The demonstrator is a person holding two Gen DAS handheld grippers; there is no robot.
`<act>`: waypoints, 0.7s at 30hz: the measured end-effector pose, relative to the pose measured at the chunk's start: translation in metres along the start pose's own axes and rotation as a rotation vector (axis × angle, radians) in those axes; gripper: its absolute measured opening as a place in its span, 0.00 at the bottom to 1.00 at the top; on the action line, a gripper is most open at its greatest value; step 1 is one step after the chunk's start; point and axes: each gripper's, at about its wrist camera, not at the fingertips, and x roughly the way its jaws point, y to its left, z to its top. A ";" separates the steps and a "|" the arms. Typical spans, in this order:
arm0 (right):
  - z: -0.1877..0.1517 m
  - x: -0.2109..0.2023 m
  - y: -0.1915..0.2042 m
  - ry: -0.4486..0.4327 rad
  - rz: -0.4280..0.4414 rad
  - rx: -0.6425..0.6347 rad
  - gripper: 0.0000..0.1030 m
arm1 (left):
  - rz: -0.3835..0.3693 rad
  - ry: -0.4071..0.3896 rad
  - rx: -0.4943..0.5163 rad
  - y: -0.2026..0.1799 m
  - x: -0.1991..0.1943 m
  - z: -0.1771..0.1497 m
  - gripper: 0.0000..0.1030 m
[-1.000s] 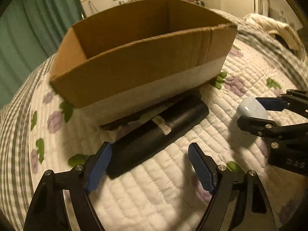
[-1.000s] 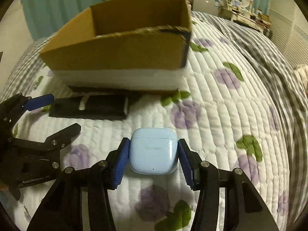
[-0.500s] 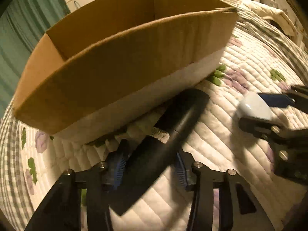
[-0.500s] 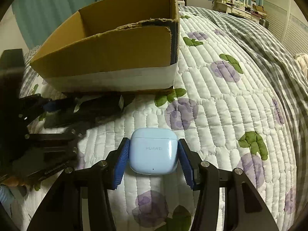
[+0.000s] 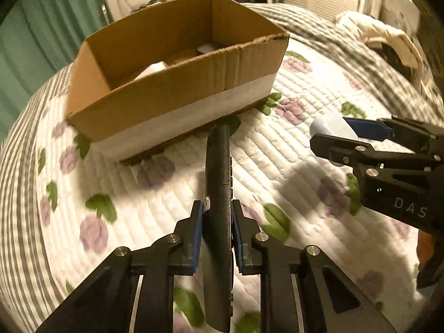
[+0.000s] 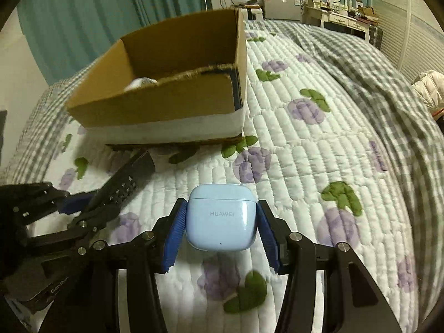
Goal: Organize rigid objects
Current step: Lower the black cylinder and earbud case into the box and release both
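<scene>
My left gripper [image 5: 217,223] is shut on a long black remote control [image 5: 217,194], held on edge above the quilt and pointing at the open cardboard box [image 5: 177,94]. The remote also shows in the right wrist view [image 6: 122,186], beside the left gripper [image 6: 75,208]. My right gripper [image 6: 220,229] is shut on a light blue earbud case [image 6: 220,217] marked HUAWEI, lifted over the quilt. The case [image 5: 331,126] and the right gripper [image 5: 349,136] show at the right of the left wrist view. White items [image 5: 155,68] lie inside the box [image 6: 166,105].
A quilted bedspread [image 6: 319,166] with purple flowers and green leaves covers the bed. A grey checked blanket [image 6: 374,63] lies at the right. Teal curtains [image 6: 83,14] hang behind the box. A cluttered desk [image 6: 338,14] stands far back.
My left gripper closed on the black remote and lifted it off the quilt, turning it end-on toward the box. My right gripper rose with the blue case, so the box interior now shows.
</scene>
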 end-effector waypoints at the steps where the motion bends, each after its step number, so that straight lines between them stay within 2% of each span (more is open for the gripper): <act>1: -0.001 -0.006 0.002 -0.005 0.003 -0.003 0.49 | -0.003 -0.002 -0.019 -0.003 -0.007 -0.006 0.18; 5: 0.000 -0.032 0.011 -0.029 0.019 -0.031 0.49 | -0.010 -0.036 -0.102 -0.007 -0.033 -0.020 0.18; 8: 0.004 -0.056 0.019 -0.051 0.038 -0.059 0.49 | -0.008 -0.063 -0.161 -0.007 -0.054 -0.016 0.19; 15: 0.036 -0.102 0.040 -0.151 0.072 -0.120 0.48 | 0.045 -0.156 -0.195 -0.001 -0.095 0.015 0.18; 18: 0.052 -0.111 0.045 -0.181 0.080 -0.139 0.48 | 0.026 -0.201 -0.255 0.015 -0.110 0.031 0.19; 21: 0.074 -0.119 0.049 -0.219 0.086 -0.151 0.48 | 0.058 -0.233 -0.272 0.026 -0.115 0.045 0.19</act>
